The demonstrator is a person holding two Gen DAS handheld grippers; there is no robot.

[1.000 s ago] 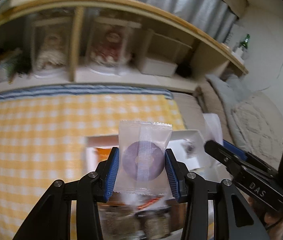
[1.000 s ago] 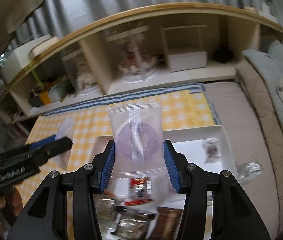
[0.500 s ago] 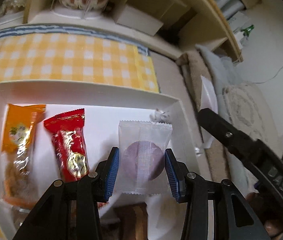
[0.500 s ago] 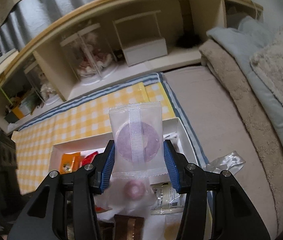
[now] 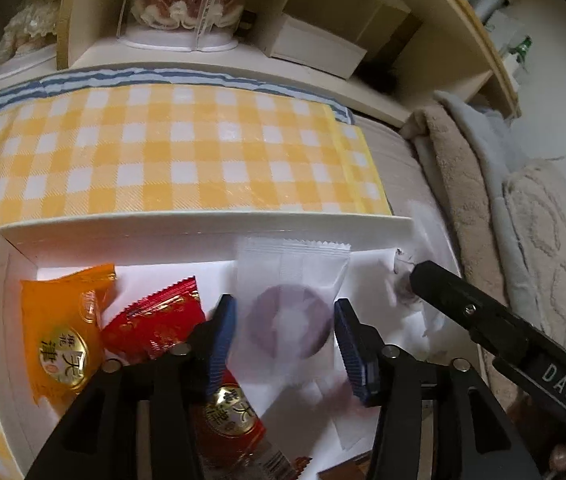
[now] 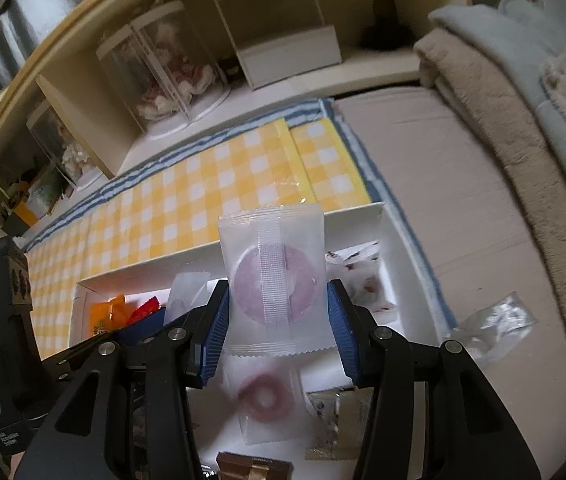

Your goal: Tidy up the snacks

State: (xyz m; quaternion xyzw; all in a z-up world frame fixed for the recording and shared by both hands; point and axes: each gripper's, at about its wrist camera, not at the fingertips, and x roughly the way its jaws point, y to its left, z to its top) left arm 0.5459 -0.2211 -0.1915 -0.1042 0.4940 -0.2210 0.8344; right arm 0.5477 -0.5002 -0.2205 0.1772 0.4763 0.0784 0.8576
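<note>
A white tray [image 5: 203, 230] on the yellow checked cloth holds snacks. My left gripper [image 5: 285, 334] hangs low over the tray, its jaws spread slightly wider than a clear packet with a purple ring candy [image 5: 289, 314], which looks blurred between them. My right gripper [image 6: 277, 314] is shut on another clear purple ring candy packet [image 6: 273, 280] and holds it above the tray [image 6: 367, 212]. An orange packet [image 5: 61, 336] and red packets [image 5: 155, 322] lie at the tray's left. A further ring candy packet [image 6: 265, 398] lies in the tray below the right gripper.
A wooden shelf [image 5: 323, 4] with doll cases and a white box runs along the back. Folded beige and grey blankets [image 6: 523, 120] lie at the right. A crumpled clear wrapper [image 6: 495, 320] lies outside the tray's right side. A brown chocolate packet [image 6: 255, 466] lies at the tray's front.
The left gripper dropped from above the cloth to low over the tray, and its jaws have just widened around its packet. The right gripper carried its packet over the tray's right part.
</note>
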